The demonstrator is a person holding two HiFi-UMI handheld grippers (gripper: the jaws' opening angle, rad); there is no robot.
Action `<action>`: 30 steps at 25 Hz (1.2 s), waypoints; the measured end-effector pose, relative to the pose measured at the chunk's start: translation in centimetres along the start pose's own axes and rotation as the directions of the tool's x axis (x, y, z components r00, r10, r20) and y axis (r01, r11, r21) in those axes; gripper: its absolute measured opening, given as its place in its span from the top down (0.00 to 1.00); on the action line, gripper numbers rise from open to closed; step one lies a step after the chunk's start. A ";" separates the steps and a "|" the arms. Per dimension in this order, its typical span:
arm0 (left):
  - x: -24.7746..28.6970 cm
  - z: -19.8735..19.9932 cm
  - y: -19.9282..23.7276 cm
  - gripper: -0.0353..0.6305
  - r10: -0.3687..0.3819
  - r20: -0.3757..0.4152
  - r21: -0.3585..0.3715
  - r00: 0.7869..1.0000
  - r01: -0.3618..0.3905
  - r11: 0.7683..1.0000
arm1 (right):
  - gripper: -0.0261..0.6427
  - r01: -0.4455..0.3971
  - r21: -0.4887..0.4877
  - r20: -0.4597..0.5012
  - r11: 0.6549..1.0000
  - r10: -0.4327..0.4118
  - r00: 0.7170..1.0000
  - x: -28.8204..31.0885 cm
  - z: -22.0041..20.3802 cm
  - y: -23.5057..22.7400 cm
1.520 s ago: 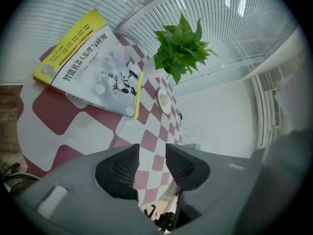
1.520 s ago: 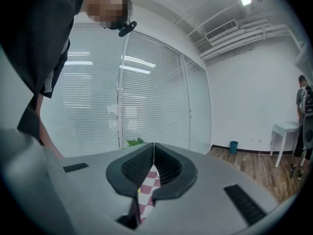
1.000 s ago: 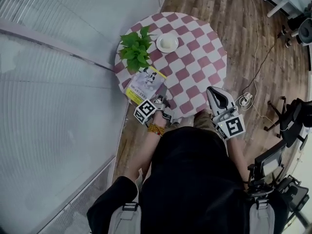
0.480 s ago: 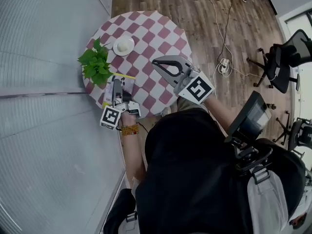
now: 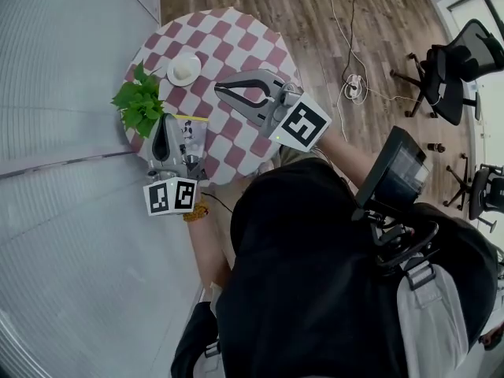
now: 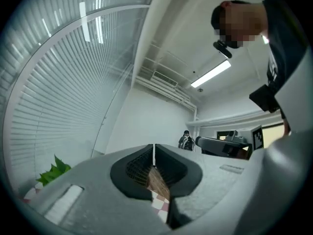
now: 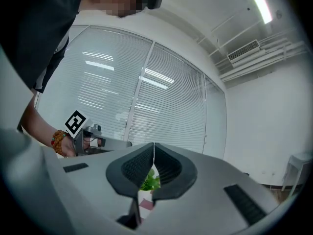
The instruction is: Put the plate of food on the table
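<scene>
We find the plate (image 5: 183, 70), with its pale round of food, already standing on the checked table (image 5: 252, 46). It sits near the rim on the far left side, just beside the leafy plant (image 5: 140, 101), so the job looks finished to us and the risks lie in whatever comes next. The left gripper (image 5: 162, 126) hangs above the magazine (image 5: 191, 136) at the near edge, its tips close to the plant's leaves. Its jaws have just been closing and now meet with nothing between them. The right gripper (image 5: 222, 91) is held level over the middle of the cloth, its jaws likewise pressed together and empty (its own view shows only plant and cloth through the gap below the pads). We judge the main danger to be a careless sweep. Either gripper dropping or swinging toward the far side could clip the leaves, tip the plant or nudge the plate. The plate sits close enough to the rim that an outward push might send it off. The cloth is a second worry, since a jaw catching it would drag plate, plant and magazine together. Drawing both grippers straight back toward us seems safest.
</scene>
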State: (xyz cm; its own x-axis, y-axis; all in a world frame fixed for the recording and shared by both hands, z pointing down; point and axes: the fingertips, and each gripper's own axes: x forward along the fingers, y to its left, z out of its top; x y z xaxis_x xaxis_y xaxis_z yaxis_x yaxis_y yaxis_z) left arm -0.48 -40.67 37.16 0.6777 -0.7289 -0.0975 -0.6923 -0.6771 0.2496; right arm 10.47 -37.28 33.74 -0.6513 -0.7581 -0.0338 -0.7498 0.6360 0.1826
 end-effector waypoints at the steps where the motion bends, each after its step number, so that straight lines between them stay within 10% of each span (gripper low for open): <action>1: 0.1 0.0 -0.4 0.92 -0.013 -0.003 0.029 1.000 0.013 1.000 | 0.94 -0.001 0.006 -0.001 1.000 0.001 1.000 0.0 -0.3 0.1; 14: -0.6 -3.1 -2.6 0.92 -0.059 -0.097 0.127 0.994 0.071 0.989 | 0.94 -0.027 0.093 -0.042 0.995 0.031 0.999 0.3 -3.7 1.9; 30: -2.3 -10.2 -3.6 0.92 -0.115 -0.183 0.081 0.976 0.131 0.988 | 0.94 -0.042 0.219 -0.128 0.975 0.071 0.989 -0.7 -9.2 4.7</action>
State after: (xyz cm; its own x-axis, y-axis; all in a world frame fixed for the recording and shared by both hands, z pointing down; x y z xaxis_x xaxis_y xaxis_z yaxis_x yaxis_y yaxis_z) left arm 2.96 -35.53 46.35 0.7865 -0.6154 0.0522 -0.6151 -0.7730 0.1554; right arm 8.52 -35.12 43.67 -0.6827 -0.7230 0.1055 -0.7292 0.6833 -0.0357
